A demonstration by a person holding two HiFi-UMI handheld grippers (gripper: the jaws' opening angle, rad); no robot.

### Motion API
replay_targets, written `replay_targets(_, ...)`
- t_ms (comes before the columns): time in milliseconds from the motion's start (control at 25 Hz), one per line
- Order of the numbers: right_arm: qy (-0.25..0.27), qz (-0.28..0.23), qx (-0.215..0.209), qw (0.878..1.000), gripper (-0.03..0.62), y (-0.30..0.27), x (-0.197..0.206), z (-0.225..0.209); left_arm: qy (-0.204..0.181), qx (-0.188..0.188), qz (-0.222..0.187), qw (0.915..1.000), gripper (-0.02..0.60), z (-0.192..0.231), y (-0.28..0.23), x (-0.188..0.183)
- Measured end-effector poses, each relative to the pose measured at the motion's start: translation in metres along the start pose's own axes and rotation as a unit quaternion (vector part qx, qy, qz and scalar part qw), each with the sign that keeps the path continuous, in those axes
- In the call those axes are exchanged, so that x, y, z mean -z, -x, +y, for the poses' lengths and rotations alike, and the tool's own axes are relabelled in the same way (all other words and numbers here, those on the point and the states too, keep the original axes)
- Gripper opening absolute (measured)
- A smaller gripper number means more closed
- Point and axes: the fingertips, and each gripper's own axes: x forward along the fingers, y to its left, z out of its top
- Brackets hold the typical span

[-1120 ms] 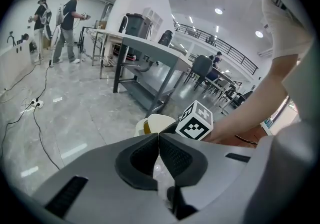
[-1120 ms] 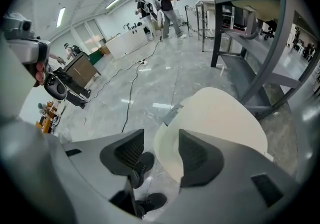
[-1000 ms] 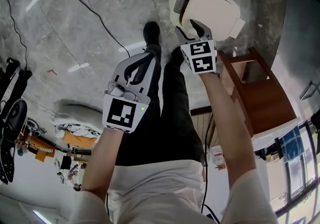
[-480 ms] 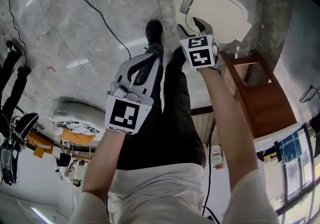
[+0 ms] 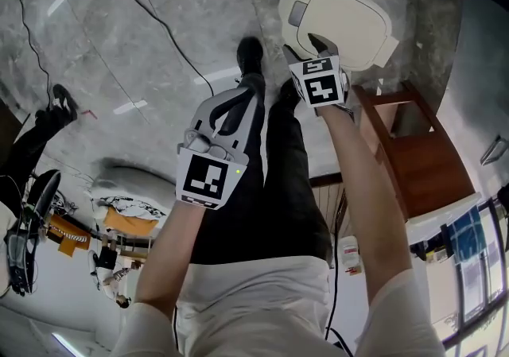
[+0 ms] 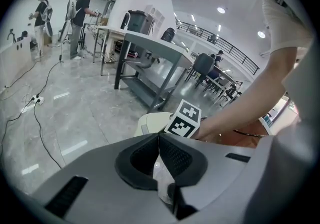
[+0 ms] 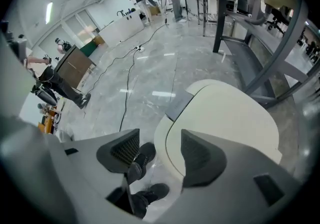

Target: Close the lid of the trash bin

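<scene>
**Bin lid down; right claw released, left claw clenched**

The bin (image 5: 350, 21), cream in colour, is found on the grey floor (image 5: 119, 53) just ahead of the person's shoes (image 5: 250, 53). It stands just beside a wooden stand (image 5: 417, 153). Its lid (image 7: 225, 118) is seen lying flat on the body, and no gap is made out along the rim. A grey panel (image 5: 298, 12) is set at the lid's near-left corner.

The right gripper (image 5: 308, 47) is held steeply downward over the bin's near edge. In the right gripper view its jaws are found wide apart, and they have just been opening. The lid's near rim is framed between them. One jaw is seen against the lid and the other against the floor and shoes. No grip on the lid is made. Whether the jaw on the lid side touches it cannot be told.

The left gripper (image 5: 246, 89) is held to the left of the bin, apart from it, angled down over the person's leg. In the left gripper view its jaws are seen clenched together, pad against pad.

A black cable (image 5: 151, 17) is trailed across the floor, well apart from the bin. A metal table (image 7: 260, 28) is noted behind the bin in the right gripper view.
</scene>
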Motion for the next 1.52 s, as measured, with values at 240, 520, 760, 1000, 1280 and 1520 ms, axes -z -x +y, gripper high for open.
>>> replay_targets(240, 0.031, -0.014, -0.003, 0.999, 0.249, 0.045, -0.012, 0.010, -0.017, 0.005, 0.013, 0.9998, 0.017, 0.000, 0.008, -0.003)
replay_targets(520, 0.049, -0.047, 0.014, 0.998, 0.142, 0.120, -0.026, 0.018, -0.031, 0.009, -0.005, 0.9995, 0.017, -0.014, 0.040, -0.039)
replay_targets(760, 0.040, -0.115, 0.047, 0.991, 0.052, 0.213, -0.051, 0.024, -0.043, 0.014, -0.015, 0.9989, 0.017, -0.030, 0.074, -0.068)
replay_targets(1000, 0.027, -0.188, 0.073, 0.979, 0.034, 0.300, -0.053, 0.028, -0.049, 0.006, -0.032, 0.9983, 0.017, -0.054, 0.108, -0.091)
replay_targets(1280, 0.024, -0.255, 0.103, 0.961, 0.031, 0.401, -0.028, 0.014, -0.044, -0.011, -0.076, 0.9961, 0.017, -0.099, 0.152, -0.120)
replay_targets(1520, 0.013, -0.308, 0.106, 0.946, 0.031, 0.475, -0.006, 0.003, -0.042, -0.034, -0.111, 0.9924, 0.017, -0.135, 0.188, -0.133)
